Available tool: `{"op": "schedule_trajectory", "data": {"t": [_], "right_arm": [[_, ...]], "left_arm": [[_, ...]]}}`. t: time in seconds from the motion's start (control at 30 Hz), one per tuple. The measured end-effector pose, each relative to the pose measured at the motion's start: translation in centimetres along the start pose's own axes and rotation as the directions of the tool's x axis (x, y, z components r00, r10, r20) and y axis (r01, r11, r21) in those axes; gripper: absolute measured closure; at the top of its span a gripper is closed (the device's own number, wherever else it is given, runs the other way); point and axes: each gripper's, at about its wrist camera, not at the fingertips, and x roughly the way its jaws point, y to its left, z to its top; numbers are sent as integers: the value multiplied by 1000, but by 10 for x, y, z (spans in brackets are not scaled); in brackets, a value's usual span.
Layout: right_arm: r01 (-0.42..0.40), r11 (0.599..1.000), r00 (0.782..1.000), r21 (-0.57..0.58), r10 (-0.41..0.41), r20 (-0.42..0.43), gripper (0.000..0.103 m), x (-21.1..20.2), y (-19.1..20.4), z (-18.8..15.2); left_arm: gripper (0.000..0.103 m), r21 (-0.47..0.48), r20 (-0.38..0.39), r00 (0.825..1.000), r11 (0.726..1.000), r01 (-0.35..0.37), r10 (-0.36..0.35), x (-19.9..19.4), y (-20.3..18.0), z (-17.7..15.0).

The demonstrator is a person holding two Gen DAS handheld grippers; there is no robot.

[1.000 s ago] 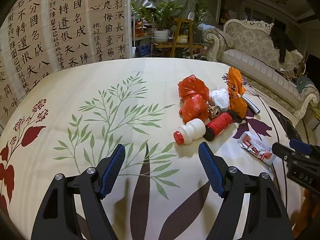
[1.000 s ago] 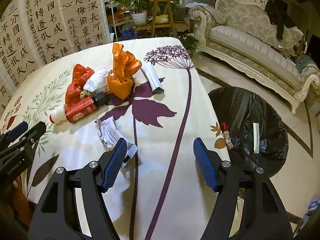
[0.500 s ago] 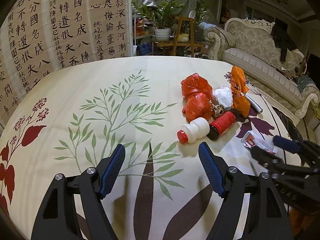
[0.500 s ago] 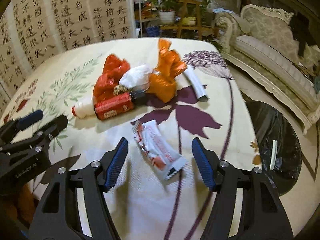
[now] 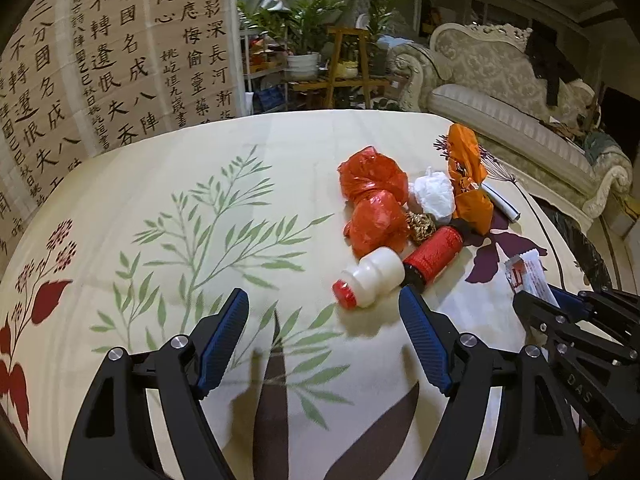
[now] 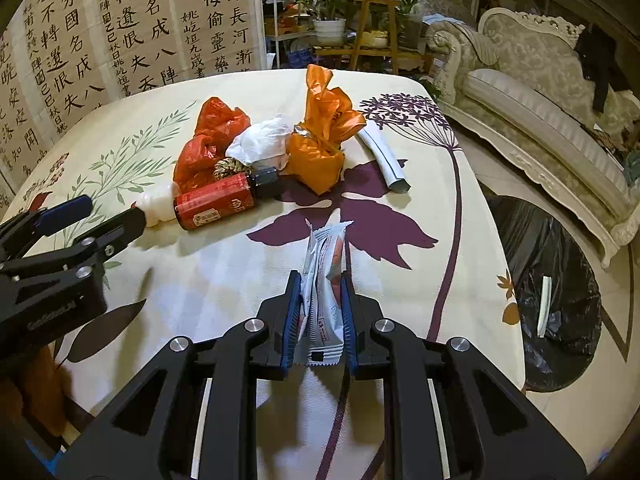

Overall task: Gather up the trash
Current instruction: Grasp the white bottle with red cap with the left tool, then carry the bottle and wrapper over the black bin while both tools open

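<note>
One crumpled white-and-red snack wrapper (image 6: pixel 324 280) stands pinched on edge as the right claw (image 6: pixel 320 320) closes on it; left claw (image 5: pixel 324 344) gapes empty above the bench (image 5: pixel 240 200)

Both grippers same build: matte black plastic linkage frames with open triangular cut-outs, silver round screw heads at the pivots. Left gripper (image 5: pixel 324 344): fingers (image 5: pixel 424 338) are black with ribbed blue pads on the inner faces. Right gripper (image 6: pixel 320 312): same blue ribbed pads, plus white strips along the inner arms lower down. Side plates carry embossed lettering, "DAS" readable on one; the other too small to read.
</note>
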Motion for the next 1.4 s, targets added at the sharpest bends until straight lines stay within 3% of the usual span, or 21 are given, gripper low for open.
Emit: {"op": "schedule_trajectory", "data": {"t": [0.2, 0.3, 0.37, 0.47, 0.8, 1.4], "right_arm": [[-14, 1000, 1000, 15, 14, 6, 84, 0, -6, -1], [-20, 999, 1000, 26, 20, 9, 84, 0, -9, -1], [-25, 999, 1000, 31, 25, 9, 84, 0, -10, -1], [-26, 999, 1000, 32, 26, 11, 84, 1, -11, 0], [-30, 999, 999, 37, 29, 17, 84, 0, -11, 0], [-12, 996, 997, 90, 5, 78, 85, -22, -25, -7]], "left_arm": [[28, 34, -20, 999, 999, 42, -41, 11, -4, 8], [40, 49, -39, 997, 997, 64, -62, 14, -6, 8], [58, 57, -59, 995, 995, 83, -80, 16, -8, 6], [71, 60, -73, 993, 994, 95, -90, 16, -9, 4], [72, 36, -73, 992, 994, 103, -100, 14, -10, 2], [73, -4, 3, 992, 992, 123, -123, -14, -19, -6]]}}
